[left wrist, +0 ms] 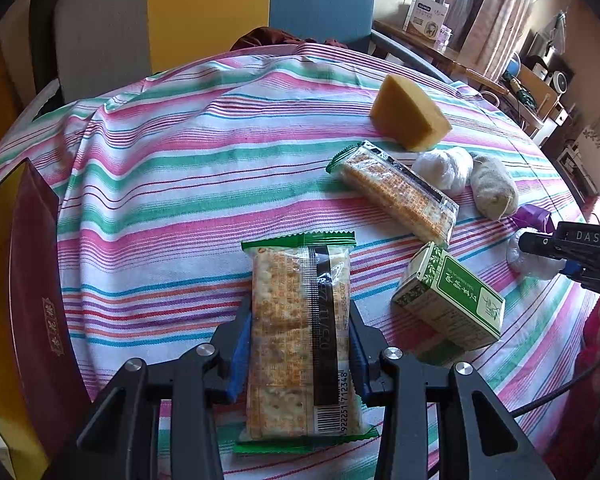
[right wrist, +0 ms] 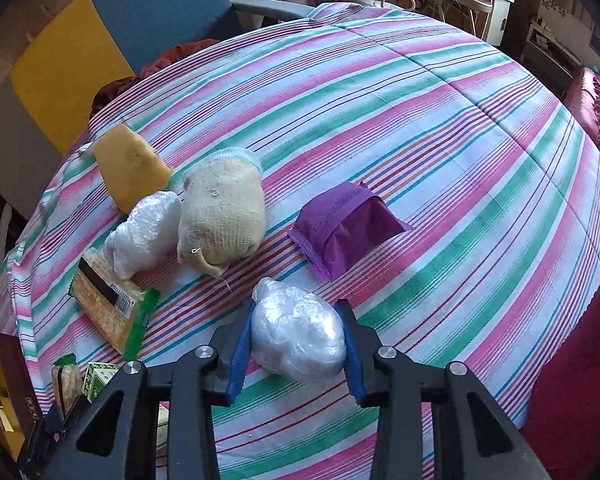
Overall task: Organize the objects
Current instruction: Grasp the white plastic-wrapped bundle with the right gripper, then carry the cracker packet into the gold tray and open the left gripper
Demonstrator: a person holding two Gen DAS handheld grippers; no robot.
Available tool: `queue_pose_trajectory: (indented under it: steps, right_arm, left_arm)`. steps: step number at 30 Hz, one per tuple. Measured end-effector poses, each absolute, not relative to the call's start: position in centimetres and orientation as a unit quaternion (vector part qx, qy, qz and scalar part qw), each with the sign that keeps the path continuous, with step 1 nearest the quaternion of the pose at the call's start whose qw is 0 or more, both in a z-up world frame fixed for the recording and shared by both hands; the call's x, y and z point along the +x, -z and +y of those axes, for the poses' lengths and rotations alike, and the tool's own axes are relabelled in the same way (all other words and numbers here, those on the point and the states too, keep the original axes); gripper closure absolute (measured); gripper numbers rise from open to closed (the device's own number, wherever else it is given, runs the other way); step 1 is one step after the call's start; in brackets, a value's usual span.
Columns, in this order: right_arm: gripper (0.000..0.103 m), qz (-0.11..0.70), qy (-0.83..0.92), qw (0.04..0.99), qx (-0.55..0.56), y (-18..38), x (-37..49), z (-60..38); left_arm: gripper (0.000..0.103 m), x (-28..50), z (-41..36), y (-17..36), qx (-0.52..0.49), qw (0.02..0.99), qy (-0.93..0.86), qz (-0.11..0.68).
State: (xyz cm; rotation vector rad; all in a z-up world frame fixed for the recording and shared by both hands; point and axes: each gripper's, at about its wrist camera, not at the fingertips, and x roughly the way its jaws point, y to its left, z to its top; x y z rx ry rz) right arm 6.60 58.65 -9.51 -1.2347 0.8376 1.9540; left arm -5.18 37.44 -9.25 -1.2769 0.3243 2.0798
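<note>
My left gripper (left wrist: 298, 336) is shut on a cracker packet (left wrist: 300, 332) with green ends, held over the striped tablecloth (left wrist: 180, 168). My right gripper (right wrist: 298, 332) is shut on a clear plastic-wrapped white bundle (right wrist: 300, 332); it shows at the right edge of the left wrist view (left wrist: 556, 248). On the cloth lie a second cracker packet (left wrist: 396, 192), a green and white box (left wrist: 448, 296), a yellow sponge wedge (left wrist: 408, 114), a second white plastic bundle (right wrist: 144, 236), a beige knitted pouch (right wrist: 222, 220) and a purple packet (right wrist: 344, 228).
A dark red box (left wrist: 36, 280) stands open at the left table edge. Blue, yellow and grey chair backs (left wrist: 204, 4) stand behind the table. A wooden desk with cartons (left wrist: 424, 20) is at the back right. A red fabric seat (right wrist: 596, 112) is at the right.
</note>
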Motion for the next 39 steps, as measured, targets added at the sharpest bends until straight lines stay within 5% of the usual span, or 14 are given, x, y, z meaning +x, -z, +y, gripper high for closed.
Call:
queue_pose_trajectory:
  steps: [17, 26, 39]
  right_arm:
    - [0.064, 0.303, -0.761, 0.317, -0.477, 9.5, 5.9, 58.3]
    - [0.064, 0.292, -0.768, 0.309, -0.479, 9.1, 5.0, 58.2]
    - [0.064, 0.293, -0.772, 0.299, -0.478, 8.7, 6.0, 58.0]
  left_arm:
    - [0.063, -3.3, 31.1, 4.1, -0.479, 0.372, -0.792, 0.064]
    - [0.063, -11.2, 20.3, -1.6, -0.478, 0.329, -0.814, -0.009]
    - [0.063, -21.3, 9.0, 4.6, -0.56, 0.158, -0.812, -0.049]
